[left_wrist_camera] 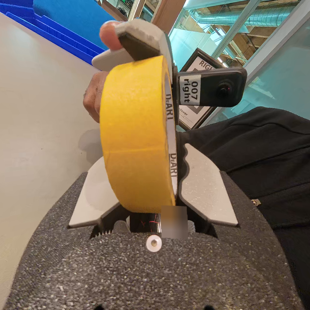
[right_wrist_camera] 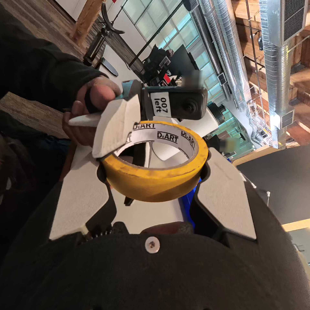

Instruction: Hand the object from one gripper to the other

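Note:
A roll of yellow tape (left_wrist_camera: 134, 134) with a white printed core is held in the air between both grippers. My left gripper (left_wrist_camera: 142, 156) is shut on it, with one finger on each flat side. In the right wrist view the roll (right_wrist_camera: 156, 182) sits between my right gripper's (right_wrist_camera: 153, 161) fingers, which press its outer face across the diameter. One left gripper finger (right_wrist_camera: 115, 130) lies on the roll's upper flat side. In the left wrist view a right gripper finger (left_wrist_camera: 139, 45) touches the top of the roll; the other finger is hidden behind it.
A white table (left_wrist_camera: 33, 117) lies to the left with blue bins (left_wrist_camera: 67, 25) at its far edge. A framed sign (left_wrist_camera: 198, 109) stands behind the roll. A person's hand (left_wrist_camera: 94, 97) and black jacket (left_wrist_camera: 251, 151) are close. An office room fills the right wrist view's background. About 6 cm separates my left fingertips from my right.

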The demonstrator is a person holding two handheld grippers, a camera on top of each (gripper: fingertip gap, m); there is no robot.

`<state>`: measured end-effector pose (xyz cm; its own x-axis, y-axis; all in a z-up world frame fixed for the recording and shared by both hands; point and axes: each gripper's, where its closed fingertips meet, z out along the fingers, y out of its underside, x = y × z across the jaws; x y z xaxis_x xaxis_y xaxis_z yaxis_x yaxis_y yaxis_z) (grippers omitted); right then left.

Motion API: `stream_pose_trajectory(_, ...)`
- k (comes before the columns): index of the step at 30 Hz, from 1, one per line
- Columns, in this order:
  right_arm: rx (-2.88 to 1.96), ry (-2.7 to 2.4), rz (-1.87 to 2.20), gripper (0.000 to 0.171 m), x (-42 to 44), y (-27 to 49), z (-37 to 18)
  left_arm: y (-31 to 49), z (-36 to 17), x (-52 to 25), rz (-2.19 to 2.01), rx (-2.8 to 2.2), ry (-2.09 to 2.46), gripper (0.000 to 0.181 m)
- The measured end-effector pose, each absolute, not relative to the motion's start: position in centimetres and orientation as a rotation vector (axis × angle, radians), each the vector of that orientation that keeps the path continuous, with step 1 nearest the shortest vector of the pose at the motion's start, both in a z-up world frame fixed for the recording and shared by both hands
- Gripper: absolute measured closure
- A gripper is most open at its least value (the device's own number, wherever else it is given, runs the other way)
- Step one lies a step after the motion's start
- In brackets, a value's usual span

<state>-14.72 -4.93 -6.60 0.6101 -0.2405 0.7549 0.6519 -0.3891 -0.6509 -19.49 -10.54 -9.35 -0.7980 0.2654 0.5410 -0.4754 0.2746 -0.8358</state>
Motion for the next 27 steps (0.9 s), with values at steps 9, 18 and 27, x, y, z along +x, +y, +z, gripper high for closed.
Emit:
stream_pose_trajectory(9,-1.766,-0.295,-1.049,0.062,-13.6,-5.3,-7.1,-10.3,-8.5,-17.8,1.675,0.253,-1.888,0.123)
stream_pose_trajectory(18,-1.669,-0.093,-0.583,0.084,-14.3,-7.6,-5.6,-8.8,-6.6,-15.1,1.927,0.244,-1.867,0.123)
stream_pose_trajectory(27,-1.426,0.124,-0.218,0.101,-14.2,-8.1,-1.9,-8.8,-6.2,-17.1,2.091,-0.078,-2.034,0.123)
